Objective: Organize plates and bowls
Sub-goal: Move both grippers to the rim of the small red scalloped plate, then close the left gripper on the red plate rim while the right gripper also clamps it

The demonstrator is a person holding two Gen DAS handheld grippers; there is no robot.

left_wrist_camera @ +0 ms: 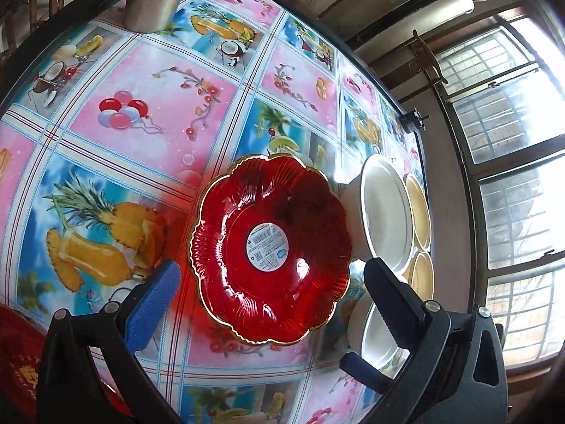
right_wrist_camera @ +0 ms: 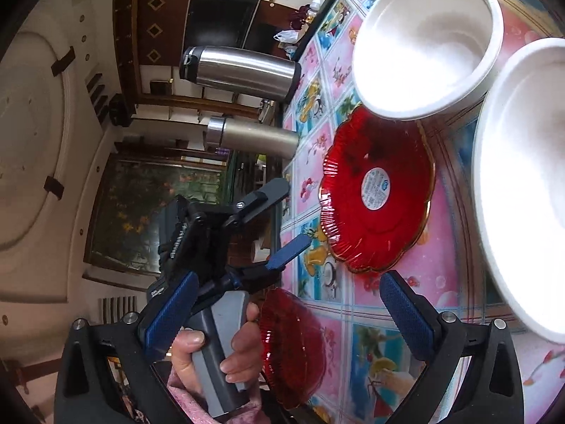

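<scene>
A red scalloped glass plate (left_wrist_camera: 268, 251) with a gold rim and a round white sticker lies flat on the table. My left gripper (left_wrist_camera: 273, 300) is open just short of its near edge, one finger on each side. The right wrist view shows the same red plate (right_wrist_camera: 378, 190) with the left gripper (right_wrist_camera: 289, 217) open beside it, held by a hand (right_wrist_camera: 212, 349). My right gripper (right_wrist_camera: 287, 318) is open and holds nothing. A second red plate (right_wrist_camera: 293, 346) lies near the table edge. Two white bowls (right_wrist_camera: 427, 42) (right_wrist_camera: 529, 183) stand beyond.
A fruit-patterned tablecloth (left_wrist_camera: 141, 113) covers the round table. Two steel flasks (right_wrist_camera: 240, 70) (right_wrist_camera: 254, 137) stand at its far side. Beside the white bowls (left_wrist_camera: 386, 212) lie tan dishes (left_wrist_camera: 418, 212) close to the table rim. A window (left_wrist_camera: 512, 141) is behind them.
</scene>
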